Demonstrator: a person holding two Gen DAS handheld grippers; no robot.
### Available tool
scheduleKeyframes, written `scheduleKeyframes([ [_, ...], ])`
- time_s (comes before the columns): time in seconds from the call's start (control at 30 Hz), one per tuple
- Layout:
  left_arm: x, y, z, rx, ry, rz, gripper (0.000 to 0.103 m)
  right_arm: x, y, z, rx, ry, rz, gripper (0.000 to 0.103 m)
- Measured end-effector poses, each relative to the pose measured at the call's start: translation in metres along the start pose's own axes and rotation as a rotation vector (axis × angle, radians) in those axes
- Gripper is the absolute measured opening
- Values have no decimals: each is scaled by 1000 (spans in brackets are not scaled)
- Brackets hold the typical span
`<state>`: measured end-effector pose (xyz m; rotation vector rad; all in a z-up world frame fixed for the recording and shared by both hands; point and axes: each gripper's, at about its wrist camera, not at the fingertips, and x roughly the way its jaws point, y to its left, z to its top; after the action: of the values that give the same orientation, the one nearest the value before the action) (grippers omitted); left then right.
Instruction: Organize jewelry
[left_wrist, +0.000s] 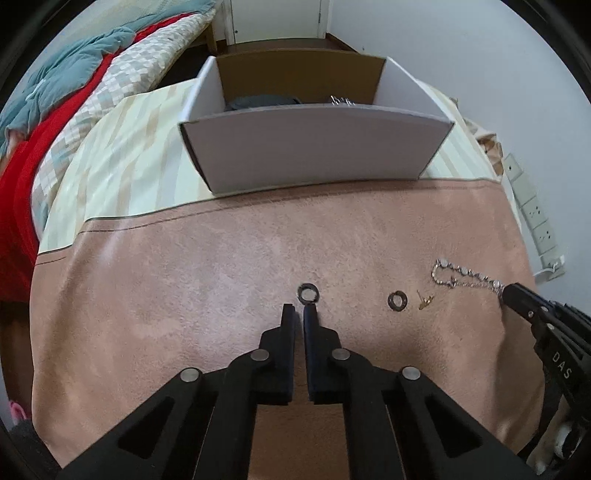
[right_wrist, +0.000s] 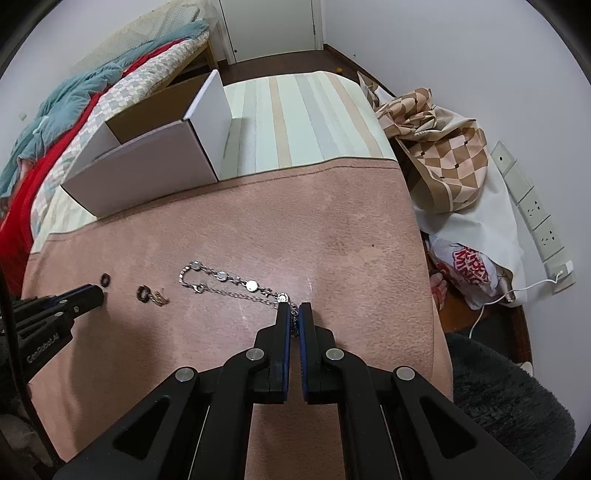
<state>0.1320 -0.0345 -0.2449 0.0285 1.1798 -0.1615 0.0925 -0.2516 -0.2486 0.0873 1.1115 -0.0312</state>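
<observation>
Your jewelry lies spread on the pink cloth (left_wrist: 221, 266): a silver chain (right_wrist: 225, 282) set with small round discs, two dark rings, and a small gold piece (left_wrist: 424, 300) that is too small to tell apart further. One ring (left_wrist: 308, 292) lies on its own; the other ring (left_wrist: 398, 300) lies just beside the gold piece.

The pink cloth covers the near part of the table, and a pale striped cloth (right_wrist: 295, 118) covers the far part. A white cardboard box (left_wrist: 314, 147) stands open where the two cloths meet, with something dark and something shiny inside it. A bed with red, teal and checked bedding (left_wrist: 74, 110) runs along the left. On the right there are a heap of checked fabric (right_wrist: 443, 155), a printed plastic bag (right_wrist: 469, 269) and wall sockets (right_wrist: 532, 210) on the white wall.

Your left tongs (left_wrist: 299, 312) are clenched with nothing between them, and their tips sit just short of the lone ring. Your right tongs (right_wrist: 294, 308) are clenched on the near end of the chain, whose links show between the blue pads (right_wrist: 285, 332). The rest of the chain trails away to the left across the cloth, toward the second ring and the gold piece.
</observation>
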Motion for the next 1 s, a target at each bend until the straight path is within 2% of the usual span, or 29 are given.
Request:
scheduleKeyframes([
  [0.3,-39,24,18,-61,-50,-93,2,-45,14,22,12,-57,125,4],
  [0.37,-36,26,22,-74,-35,-137,4,-52,18,27,7,-75,133,4],
  [0.43,-27,26,21,-97,-3,-149,8,-54,21,30,2,-81,130,4],
  [0.47,-23,26,21,-104,9,-147,9,-53,21,31,4,-79,128,4],
  [0.5,-20,24,19,-105,16,-140,15,-51,21,31,5,-73,128,4],
  [0.57,-12,19,16,-93,20,-127,30,-46,19,30,17,-61,128,4],
  [0.6,-9,18,14,-85,20,-115,42,-44,17,28,22,-55,126,4],
  [0.63,-7,16,13,-79,18,-104,44,-42,15,27,26,-51,123,4],
  [0.8,7,3,9,-20,27,-60,44,-30,5,21,51,-27,106,4],
  [0.97,10,-12,7,60,-14,13,43,-23,1,19,61,-19,95,4],
  [1.0,10,-13,7,71,-22,21,37,-22,1,19,60,-17,94,4],
])
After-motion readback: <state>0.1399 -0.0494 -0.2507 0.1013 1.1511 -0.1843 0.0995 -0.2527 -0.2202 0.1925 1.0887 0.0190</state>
